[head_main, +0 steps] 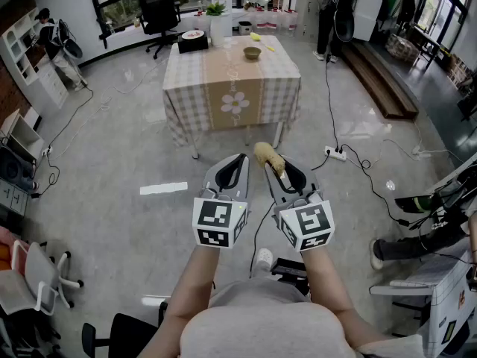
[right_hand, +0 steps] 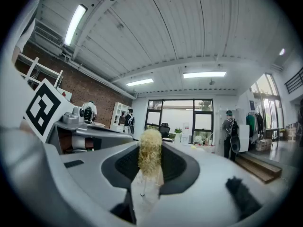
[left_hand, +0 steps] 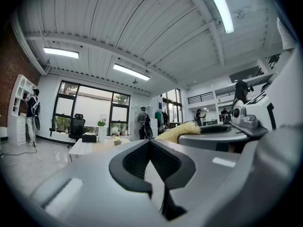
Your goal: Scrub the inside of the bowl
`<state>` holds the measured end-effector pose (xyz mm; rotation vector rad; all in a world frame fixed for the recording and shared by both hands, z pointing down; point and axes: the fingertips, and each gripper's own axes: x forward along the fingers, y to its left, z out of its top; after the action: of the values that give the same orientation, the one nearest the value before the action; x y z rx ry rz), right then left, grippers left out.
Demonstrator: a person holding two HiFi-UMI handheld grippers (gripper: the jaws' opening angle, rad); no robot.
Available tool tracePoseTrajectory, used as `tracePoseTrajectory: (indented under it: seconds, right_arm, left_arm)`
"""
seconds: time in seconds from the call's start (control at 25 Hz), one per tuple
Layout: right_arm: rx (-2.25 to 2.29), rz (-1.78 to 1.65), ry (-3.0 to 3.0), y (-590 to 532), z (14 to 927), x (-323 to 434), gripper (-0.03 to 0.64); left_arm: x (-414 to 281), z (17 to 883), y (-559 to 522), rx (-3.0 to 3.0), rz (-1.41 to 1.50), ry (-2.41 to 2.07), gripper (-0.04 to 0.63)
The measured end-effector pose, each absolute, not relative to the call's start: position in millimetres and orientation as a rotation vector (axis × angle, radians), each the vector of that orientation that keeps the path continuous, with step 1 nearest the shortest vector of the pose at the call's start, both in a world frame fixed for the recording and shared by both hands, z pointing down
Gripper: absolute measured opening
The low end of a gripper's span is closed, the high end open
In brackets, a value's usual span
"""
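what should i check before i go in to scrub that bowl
1. Scrubber gripped: ok, the right gripper is shut on the loofah scrubber.
2. Left gripper free: ok, shut and empty.
3. Bowl within reach: not ok, it sits on the table, well ahead across the floor.
4. Walking path: cannot tell fully; a power strip lies on the floor by the table's right side.
5. What is inside the bowl: cannot tell, too small from here.
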<state>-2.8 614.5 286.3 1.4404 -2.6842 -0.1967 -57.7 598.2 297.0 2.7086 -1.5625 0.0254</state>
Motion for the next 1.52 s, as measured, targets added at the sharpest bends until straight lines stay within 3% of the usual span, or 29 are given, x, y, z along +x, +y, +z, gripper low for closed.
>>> tracePoseTrajectory:
  seconds: [0.72,1.52]
  right_arm:
    - [1.396,-0.14,-2.73,498,288,66,0.103]
    - [1.406,-0.096,-2.761,440,297,76,0.103]
  left_arm:
    - [13,296,488,2.673,-0.011,-1.631,0.005]
    - [24,305,423,2.646,-0.029,-1.648,0.005]
